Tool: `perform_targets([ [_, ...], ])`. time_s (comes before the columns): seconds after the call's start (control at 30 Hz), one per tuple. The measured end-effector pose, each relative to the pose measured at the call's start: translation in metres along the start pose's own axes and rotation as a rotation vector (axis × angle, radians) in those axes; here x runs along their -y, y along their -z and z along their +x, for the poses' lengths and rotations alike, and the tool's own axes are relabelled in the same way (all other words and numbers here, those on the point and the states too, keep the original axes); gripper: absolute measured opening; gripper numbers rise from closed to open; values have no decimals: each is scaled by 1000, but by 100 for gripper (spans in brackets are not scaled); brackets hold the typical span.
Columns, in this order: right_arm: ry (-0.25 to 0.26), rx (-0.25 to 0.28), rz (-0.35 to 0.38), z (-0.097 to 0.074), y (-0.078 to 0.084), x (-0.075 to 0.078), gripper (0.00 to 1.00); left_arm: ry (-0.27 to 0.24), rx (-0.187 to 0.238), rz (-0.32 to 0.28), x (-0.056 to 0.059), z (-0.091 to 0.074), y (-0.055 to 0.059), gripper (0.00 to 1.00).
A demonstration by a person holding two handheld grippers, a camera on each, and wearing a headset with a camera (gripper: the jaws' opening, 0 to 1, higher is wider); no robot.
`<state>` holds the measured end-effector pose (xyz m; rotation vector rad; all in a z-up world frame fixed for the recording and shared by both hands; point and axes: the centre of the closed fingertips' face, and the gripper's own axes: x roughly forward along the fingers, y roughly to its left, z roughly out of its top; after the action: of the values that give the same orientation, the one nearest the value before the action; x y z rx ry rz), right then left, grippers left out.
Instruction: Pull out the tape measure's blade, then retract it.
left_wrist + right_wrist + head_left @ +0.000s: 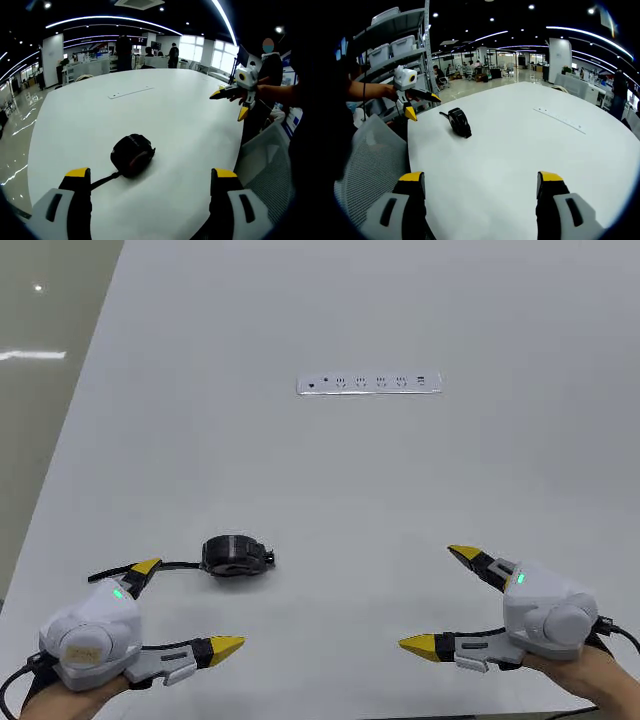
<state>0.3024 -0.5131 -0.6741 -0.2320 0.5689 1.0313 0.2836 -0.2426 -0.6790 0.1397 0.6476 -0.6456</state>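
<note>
Item 1: tape measure (235, 555), black case. It is lying on the white table (400, 490) toward the near left corner, close to the near edge. A thin black strap is trailing from the case toward the left edge, passing by one yellow jaw tip of the left gripper. In the left gripper view the tape measure (132, 154) is sitting just ahead of the jaws, nearer one jaw than the other. In the right gripper view the tape measure (460, 121) is lying well off toward the other gripper.

Item 2: left gripper (188, 605), white body, yellow-tipped jaws. It is being held at the near edge just beside the tape measure, its jaws gaping wide and gripping nothing.

Item 3: right gripper (440, 598), same pattern. It is being held at the near edge toward the right, well apart from the tape measure, its jaws spread wide and holding nothing.

Item 4: power strip (368, 383), white. It is lying flat toward the far edge of the table.
</note>
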Motion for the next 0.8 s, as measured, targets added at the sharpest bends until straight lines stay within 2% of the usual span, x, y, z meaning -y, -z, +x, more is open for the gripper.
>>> perform_targets([
  [0.5,-1,-4,0,0,1,0,94,-14,-13,3,-7,-2,3,99],
  [0.8,-1,-7,4,1,4,0,94,-13,-14,27,-9,-2,1,99],
])
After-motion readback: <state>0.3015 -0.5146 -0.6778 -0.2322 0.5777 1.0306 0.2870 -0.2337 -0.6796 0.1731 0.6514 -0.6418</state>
